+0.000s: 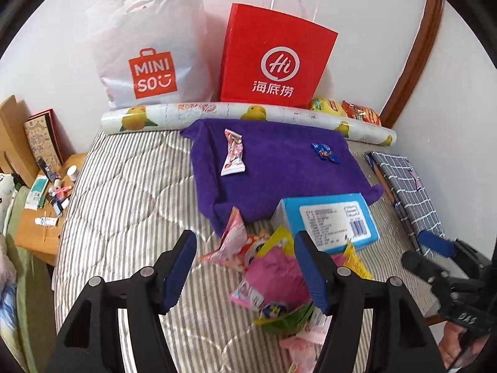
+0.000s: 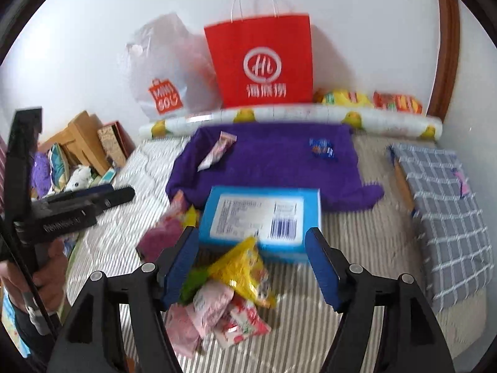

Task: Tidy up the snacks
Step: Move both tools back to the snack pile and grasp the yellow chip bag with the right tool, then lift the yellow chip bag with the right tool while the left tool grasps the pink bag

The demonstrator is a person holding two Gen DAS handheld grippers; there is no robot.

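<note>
Both the left claw (image 1: 245,272) and right claw (image 2: 252,267) gape wide, empty.

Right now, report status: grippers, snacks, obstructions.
Left gripper open, right gripper open, both empty above snack pile. Two candies on purple towel. Blue box beside pile.

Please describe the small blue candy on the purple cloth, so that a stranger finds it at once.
Find the purple towel spread on the striped bed, below the red paper bag. Two sweets lie on it. The blue candy is the right one: small, dark blue, twisted ends, unlike the long pink-white packet.
</note>
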